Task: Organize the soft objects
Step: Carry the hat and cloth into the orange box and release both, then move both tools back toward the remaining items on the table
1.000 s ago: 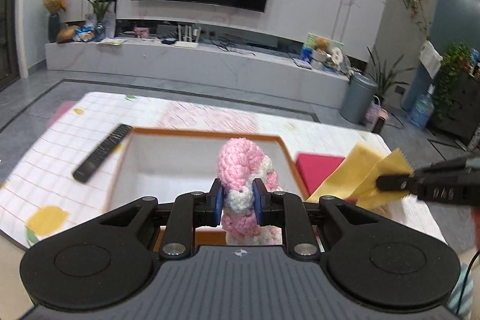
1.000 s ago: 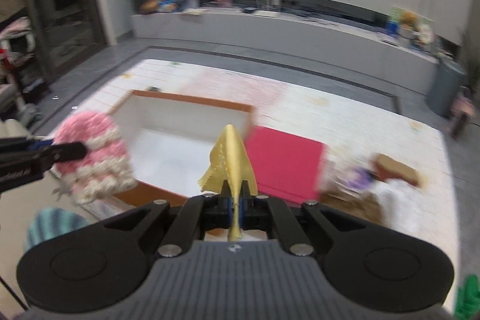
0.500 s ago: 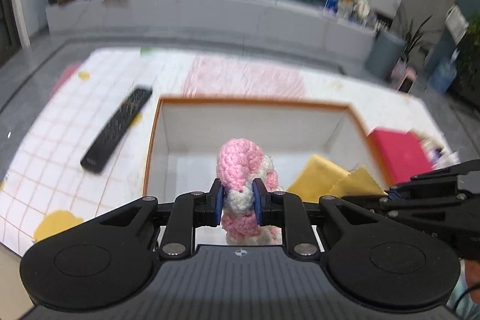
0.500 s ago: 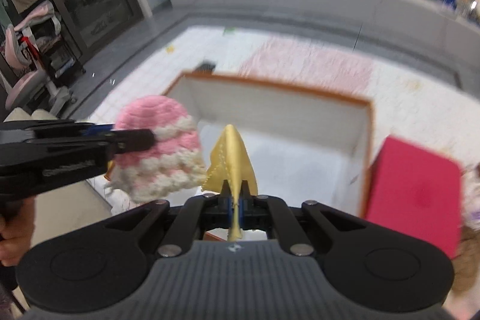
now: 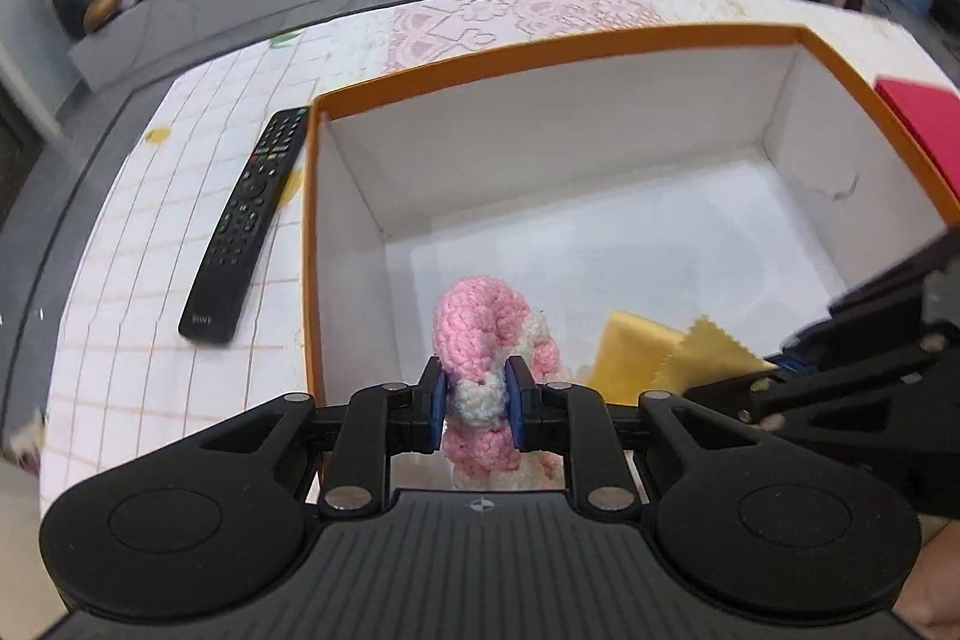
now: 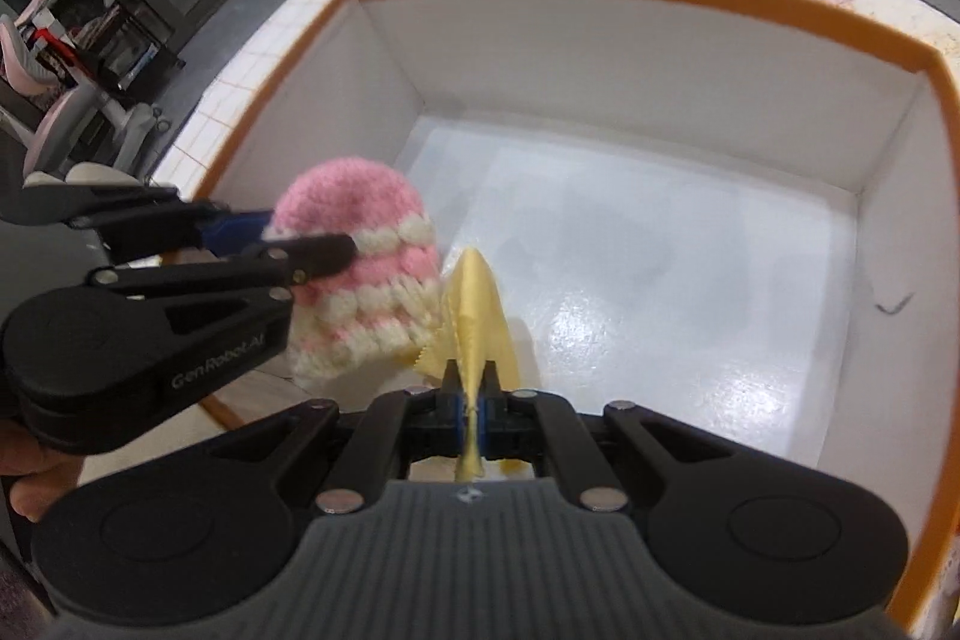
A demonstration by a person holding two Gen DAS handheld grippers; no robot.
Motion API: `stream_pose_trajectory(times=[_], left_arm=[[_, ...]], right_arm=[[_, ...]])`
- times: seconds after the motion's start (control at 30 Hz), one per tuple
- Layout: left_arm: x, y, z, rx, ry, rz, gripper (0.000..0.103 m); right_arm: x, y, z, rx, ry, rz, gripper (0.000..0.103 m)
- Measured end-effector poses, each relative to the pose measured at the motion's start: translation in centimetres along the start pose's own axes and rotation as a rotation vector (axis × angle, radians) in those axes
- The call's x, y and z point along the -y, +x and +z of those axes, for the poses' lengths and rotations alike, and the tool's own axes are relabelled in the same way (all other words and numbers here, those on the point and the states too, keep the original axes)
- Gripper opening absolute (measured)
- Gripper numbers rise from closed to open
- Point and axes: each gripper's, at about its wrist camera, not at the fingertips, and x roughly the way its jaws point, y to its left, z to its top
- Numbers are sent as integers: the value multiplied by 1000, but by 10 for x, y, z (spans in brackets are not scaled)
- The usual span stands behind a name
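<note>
Both hands are loaded and over the box right now. The left gripper (image 5: 474, 403) has its jaws pinched narrow around a pink-and-white crocheted hat (image 6: 366, 280), and the right gripper (image 6: 474, 412) has its jaws clamped flat on a thin yellow cloth (image 6: 477, 322) with a zigzag edge. In the right wrist view the hat hangs at about 9 o'clock from the cloth, just beside it, maybe brushing it, hard to call with the blur.

Both items hang over the near end of the orange-rimmed cardboard box (image 5: 540, 46), whose white floor looks bare from both cameras. So progress-wise: the picking up is done for these two, nothing is actually dropped in yet. I'd say the next step is just lowering and letting go, and there's plenty of room.

On the worktop (image 5: 150, 280), a black TV remote (image 5: 246, 226) lies just outside the box at 9 o'clock, and a red flat thing (image 5: 924, 124) pokes in at 3 o'clock. Whether more soft stuff is waiting elsewhere, can't tell from here.
</note>
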Motion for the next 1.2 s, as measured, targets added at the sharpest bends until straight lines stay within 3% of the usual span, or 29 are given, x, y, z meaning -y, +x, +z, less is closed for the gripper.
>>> stream_pose_trajectory(times=[0.13,0.33,0.4,0.47,0.63,0.77,1.03,1.2], left_arm=[[3,1,1,-6,56,8,24],[0,-3,3,10,82,8,41],[-2,-6,5,26,86,7,48],[-1,-13,5,37,88,8,51],[1,-31,7,50,99,24,51],[5,-46,6,66,111,30,51],[14,-73,1,102,96,26,49],[27,-98,-11,197,56,15,48]], right_arm=[[2,10,0,-23,0,5,1],[-4,12,3,-20,-21,7,10],[-6,8,2,-7,-38,-8,17],[-7,1,1,9,-40,-6,32],[-12,-13,-1,48,-60,-37,33],[-12,-28,-4,72,-63,-46,42],[-16,-67,-17,140,-82,-86,42],[-16,-98,-39,198,-109,-119,44]])
